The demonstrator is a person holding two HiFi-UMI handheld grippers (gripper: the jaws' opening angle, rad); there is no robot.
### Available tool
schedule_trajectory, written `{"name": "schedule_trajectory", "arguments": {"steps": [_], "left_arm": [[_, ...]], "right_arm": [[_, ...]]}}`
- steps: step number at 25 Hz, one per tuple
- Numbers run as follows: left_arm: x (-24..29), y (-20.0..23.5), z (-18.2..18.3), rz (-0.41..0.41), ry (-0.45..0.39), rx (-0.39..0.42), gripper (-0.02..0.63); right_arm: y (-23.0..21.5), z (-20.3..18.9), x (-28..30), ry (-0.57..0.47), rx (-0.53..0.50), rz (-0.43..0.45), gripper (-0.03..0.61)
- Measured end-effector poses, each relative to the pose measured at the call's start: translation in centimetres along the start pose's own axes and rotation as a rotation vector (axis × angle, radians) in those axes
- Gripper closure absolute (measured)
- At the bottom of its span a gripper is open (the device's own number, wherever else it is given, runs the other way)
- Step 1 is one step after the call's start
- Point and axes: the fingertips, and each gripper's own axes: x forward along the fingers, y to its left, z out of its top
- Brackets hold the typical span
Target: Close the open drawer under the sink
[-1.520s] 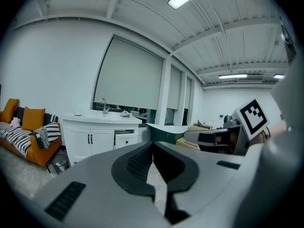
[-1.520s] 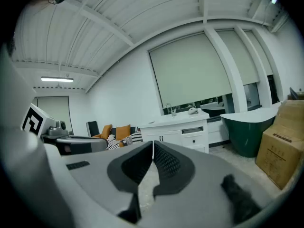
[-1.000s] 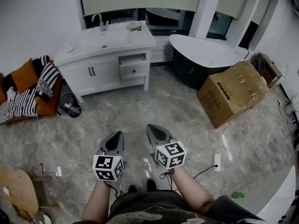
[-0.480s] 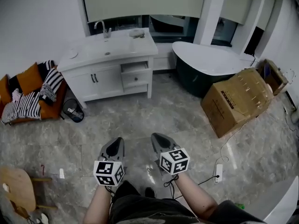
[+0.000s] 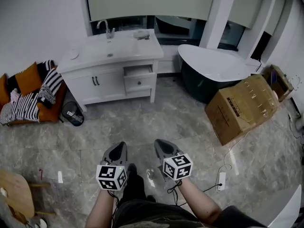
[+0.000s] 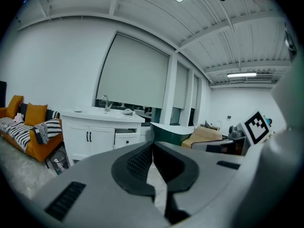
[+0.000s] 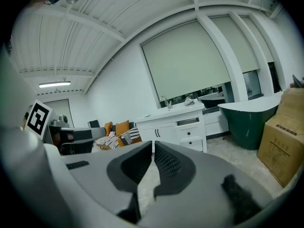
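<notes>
A white sink cabinet point(image 5: 112, 61) stands against the far wall, with a faucet point(image 5: 106, 28) on its top. Its upper right drawer point(image 5: 138, 71) is pulled out a little, seen also in the left gripper view as the drawer point(image 6: 127, 133) and in the right gripper view as the drawer point(image 7: 188, 121). My left gripper point(image 5: 118, 149) and right gripper point(image 5: 161, 146) are held side by side low in the head view, far from the cabinet, over the floor. Both are shut with nothing between the jaws, the left gripper point(image 6: 152, 145) and right gripper point(image 7: 153, 145) pointing toward the cabinet.
A dark green bathtub point(image 5: 216, 72) sits right of the cabinet, and a large cardboard box point(image 5: 246, 106) lies on the floor at right. An orange sofa with striped fabric point(image 5: 28, 95) and a small bin point(image 5: 72, 113) are left of the cabinet. A power strip point(image 5: 221, 178) lies by my right arm. Grey tile floor point(image 5: 142, 122) stretches between me and the cabinet.
The view has shifted so the cabinet and tub sit slightly lower and closer. Both grippers have dropped a little in the frame and stay shut.
</notes>
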Motion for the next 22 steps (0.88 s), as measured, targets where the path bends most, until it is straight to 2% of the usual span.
{"name": "schedule_trajectory", "arguments": {"steps": [12, 22], "left_arm": [[8.0, 5.0, 1.9, -0.046, 0.006, -0.026, 0.598], [12.8, 10.6, 4.4, -0.076, 0.018, -0.048, 0.598]], "right_arm": [[-4.1, 2.4, 7.0, 0.015, 0.021, -0.075, 0.548], [-4.9, 5.7, 13.5, 0.024, 0.000, -0.117, 0.548]]}}
